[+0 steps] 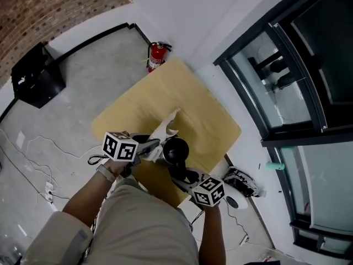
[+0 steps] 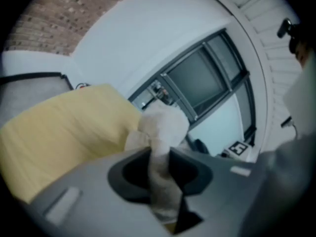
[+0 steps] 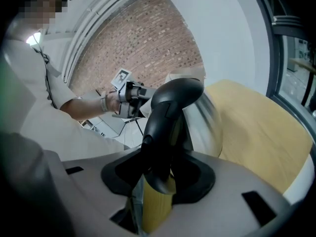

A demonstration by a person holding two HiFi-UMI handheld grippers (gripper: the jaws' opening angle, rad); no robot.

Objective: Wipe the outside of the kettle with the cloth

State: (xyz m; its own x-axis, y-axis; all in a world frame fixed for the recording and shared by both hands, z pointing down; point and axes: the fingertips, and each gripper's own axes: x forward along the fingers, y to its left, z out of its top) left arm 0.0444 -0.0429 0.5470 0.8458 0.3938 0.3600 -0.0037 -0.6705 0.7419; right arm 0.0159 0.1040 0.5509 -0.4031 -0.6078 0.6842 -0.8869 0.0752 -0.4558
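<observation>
A steel kettle [image 1: 175,150] with a black lid and handle stands at the near edge of the yellow table [image 1: 204,109]. My right gripper [image 1: 185,176] comes in from below and is shut on the kettle's black handle [image 3: 165,127]; the shiny body [image 3: 207,125] shows just past it. My left gripper [image 1: 151,148] is at the kettle's left side, shut on a white cloth [image 1: 165,127] that bunches up beyond the jaws. In the left gripper view the cloth [image 2: 160,137] hangs pinched between the jaws and hides most of the kettle. The left gripper [image 3: 129,101] also shows in the right gripper view.
A red fire extinguisher [image 1: 157,57] stands on the floor past the table's far corner, and a black box [image 1: 36,76] sits at the far left. Dark-framed glass panels [image 1: 287,76] run along the right. Cables [image 1: 38,148] trail over the floor on the left.
</observation>
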